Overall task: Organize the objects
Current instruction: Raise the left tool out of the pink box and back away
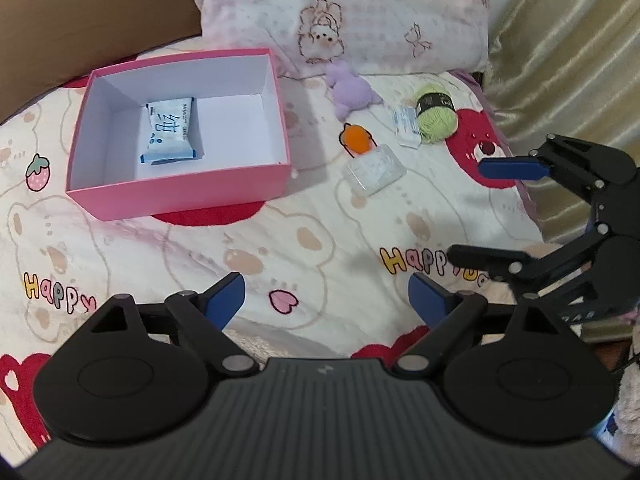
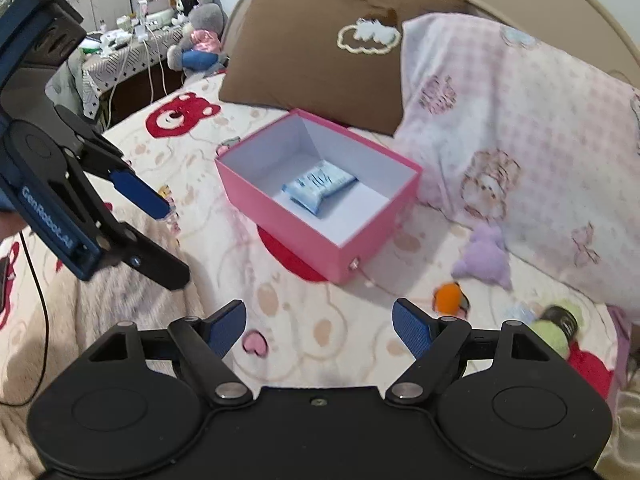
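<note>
Here both the left gripper (image 1: 326, 296) and right gripper (image 2: 319, 326) hang spread beside the pink box (image 1: 180, 196).

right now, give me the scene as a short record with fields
surface: bed blanket
container: pink box, open
in box: blue-white packet
outside box: purple plush, orange toy, clear packet, green yarn, small wrapper
left gripper: open, holding nothing
right gripper: open, holding nothing
</note>
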Demonstrator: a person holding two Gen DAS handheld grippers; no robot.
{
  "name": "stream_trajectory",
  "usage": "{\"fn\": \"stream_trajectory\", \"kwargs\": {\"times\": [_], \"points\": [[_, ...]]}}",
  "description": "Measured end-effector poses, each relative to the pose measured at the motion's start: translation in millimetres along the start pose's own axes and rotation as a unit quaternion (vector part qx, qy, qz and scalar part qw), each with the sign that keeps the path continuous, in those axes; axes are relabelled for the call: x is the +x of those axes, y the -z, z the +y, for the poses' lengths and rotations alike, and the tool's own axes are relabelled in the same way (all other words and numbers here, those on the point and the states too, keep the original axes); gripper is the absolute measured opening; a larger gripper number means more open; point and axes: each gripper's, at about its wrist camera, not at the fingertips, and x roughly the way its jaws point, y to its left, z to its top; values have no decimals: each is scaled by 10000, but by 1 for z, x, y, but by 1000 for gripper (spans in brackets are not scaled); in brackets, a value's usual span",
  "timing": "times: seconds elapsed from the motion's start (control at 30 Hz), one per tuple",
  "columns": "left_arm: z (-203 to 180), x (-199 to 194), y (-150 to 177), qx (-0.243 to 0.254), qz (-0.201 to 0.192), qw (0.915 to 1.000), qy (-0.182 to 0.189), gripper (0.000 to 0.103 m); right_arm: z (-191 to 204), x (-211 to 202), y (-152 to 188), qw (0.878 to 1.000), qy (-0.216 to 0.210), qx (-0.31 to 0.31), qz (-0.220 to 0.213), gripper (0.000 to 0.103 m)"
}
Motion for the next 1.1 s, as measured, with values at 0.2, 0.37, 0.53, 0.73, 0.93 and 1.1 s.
{"fn": "stream_trajectory", "kwargs": {"times": [0.2,0.37,0.53,0.73,0.93,1.1], "points": [[-16,25,3,120,236,9995,163,93,-23,-1,21,9999,1,75,116,84],[-31,46,1,366,328,9985,257,93,-43,7,35,9997,-84,209,77,84],[-47,62,-4,620,-36,9977,273,93,-58,22,47,9997,207,113,-36,84],[-54,96,-15,490,-62,9983,307,93,-76,46,62,9994,226,152,-222,84],[-57,121,-21,603,-555,9964,221,91,-83,73,70,9989,221,-298,-273,84],[-53,131,-23,528,-996,9933,261,91,-89,99,71,9976,212,-514,-410,84]]}}
